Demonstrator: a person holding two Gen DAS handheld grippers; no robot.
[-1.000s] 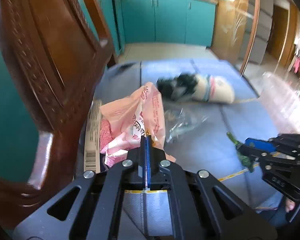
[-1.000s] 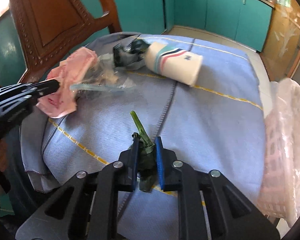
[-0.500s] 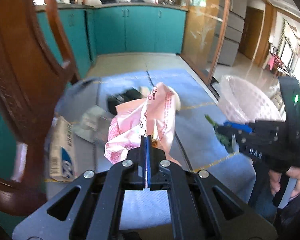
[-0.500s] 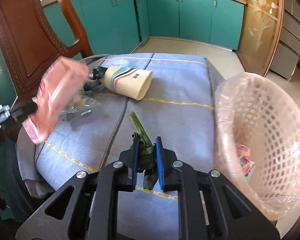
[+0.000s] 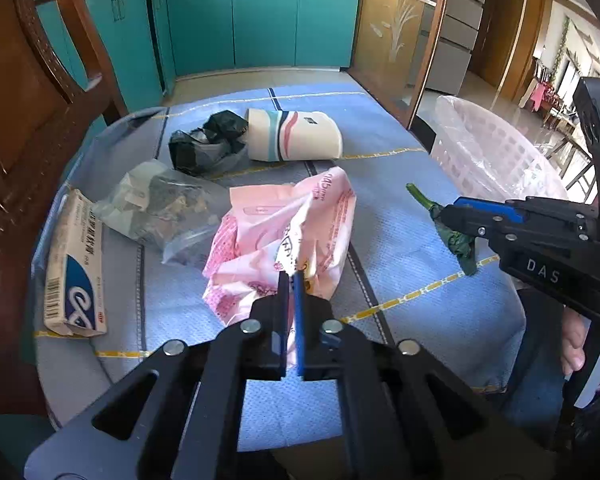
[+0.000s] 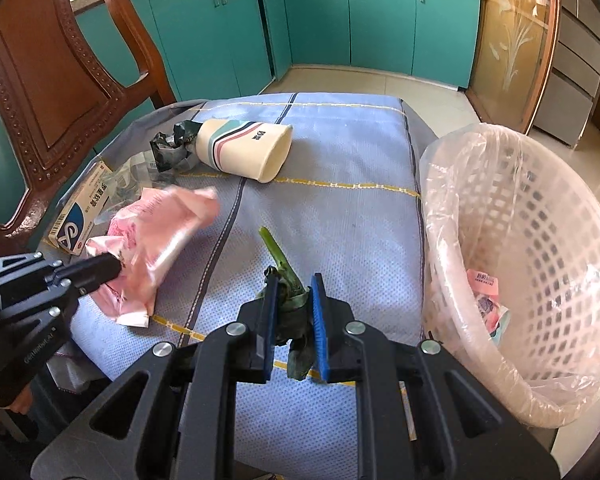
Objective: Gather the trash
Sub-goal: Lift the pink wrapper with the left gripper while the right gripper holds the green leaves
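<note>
Trash in both hands already: our left gripper [image 5: 290,280] has its jaws just starting to part, yet the pink plastic bag [image 5: 284,236] is caught at its crumpled top edge between them, hanging over the blue cloth [image 5: 400,216] toward 12 o'clock of the tips. Our right gripper [image 6: 294,300] is clamped on the green leaf stalk [image 6: 288,280], stem poking out past the pads toward 11 o'clock. We judge the bag to be nearly weightless, limp and a little slick, so a pinch on a bunched fold serves better than one on a single film layer, which could slide free as the jaws ease. We judge the stalk soft and wilted at the leaf, firmer along the stem; gripping the wadded leaf seems safe, since squashing it costs nothing. In the right wrist view the pink basket [image 6: 540,208], lined with clear plastic, sits at 3 o'clock just off the table edge, with a few scraps already inside. Left on the cloth at about 11 o'clock we see the paper cup [image 6: 244,150] on its side, light and easily crushed, best taken across the rim; the black wrapper [image 6: 172,144] touching its base; a clear bag [image 5: 160,204] of scraps; and the flat cardboard box [image 5: 74,264], stiff enough to take by its long edges
</note>
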